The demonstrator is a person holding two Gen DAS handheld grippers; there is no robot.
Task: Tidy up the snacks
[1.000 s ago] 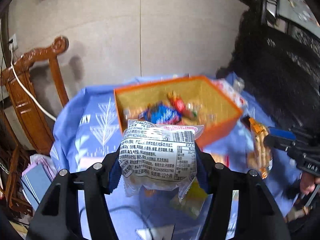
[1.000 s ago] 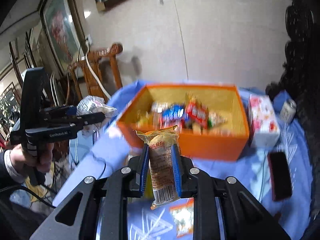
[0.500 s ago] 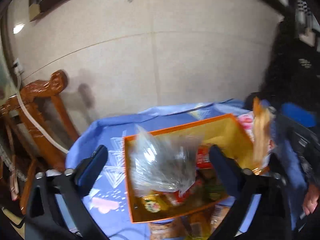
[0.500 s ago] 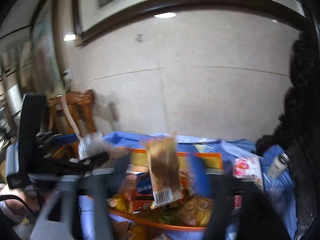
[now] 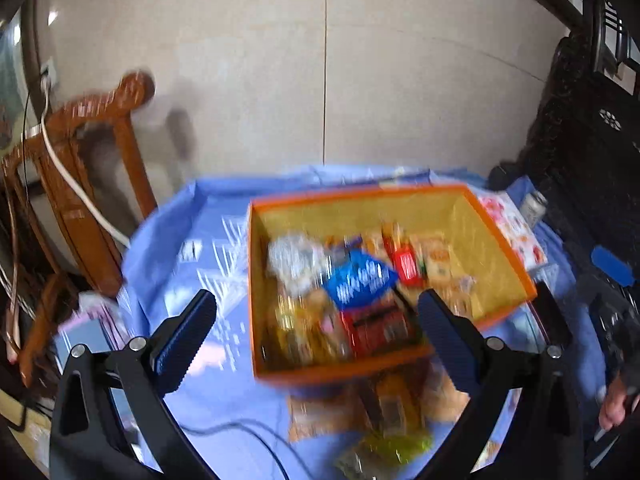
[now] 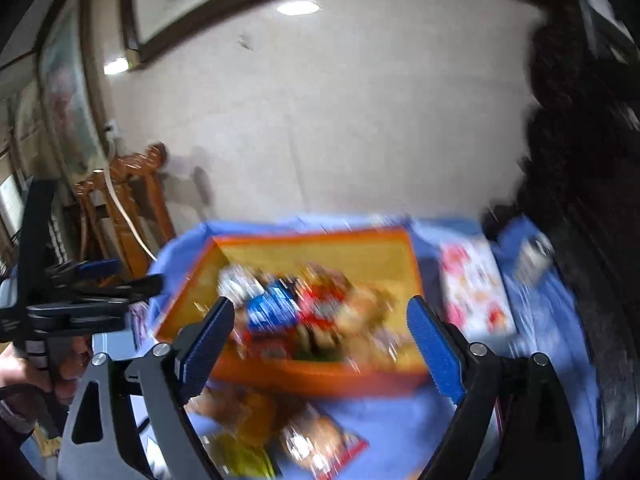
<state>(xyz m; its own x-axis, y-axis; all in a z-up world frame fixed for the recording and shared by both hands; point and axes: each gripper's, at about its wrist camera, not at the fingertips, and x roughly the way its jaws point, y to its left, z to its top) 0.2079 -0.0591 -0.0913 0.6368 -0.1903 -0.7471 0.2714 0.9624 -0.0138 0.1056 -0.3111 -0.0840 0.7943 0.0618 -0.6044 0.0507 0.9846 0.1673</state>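
My left claw point(image 5: 316, 322) is spread as wide as it goes, nothing between the pads. My right claw point(image 6: 320, 330) has just been opening and its jaws stand wide apart too, empty in between. Both views are smeared with motion, so fine detail is lost.

Straight ahead of and below both claws sits the orange box point(image 5: 500, 236), and that is where most of the snacks are. Between my left fingers I look down on a blue packet point(image 5: 360, 280), with a crinkly clear bag point(image 5: 294, 256) to its left and a red packet point(image 5: 406, 266) to its right, all lying inside the box. A dark red packet point(image 5: 374, 326) lies nearer to me, also inside. From my right claw the same blue packet point(image 6: 270, 306) shows just past my left-hand finger.

Closer to me than the box, under my left claw, loose packets point(image 5: 384, 404) lie on the blue tablecloth point(image 5: 192, 220), a green one point(image 5: 390, 446) nearest. To the right of the box lies a white floral carton point(image 5: 514, 228), with a small can point(image 5: 534, 204) beyond it. A black cable point(image 5: 240, 428) runs across the cloth under my left finger.

Off to the left of my right claw, a hand point(image 6: 24, 372) grips the other tool's handle. A carved wooden chair point(image 5: 84, 184) stands far left.
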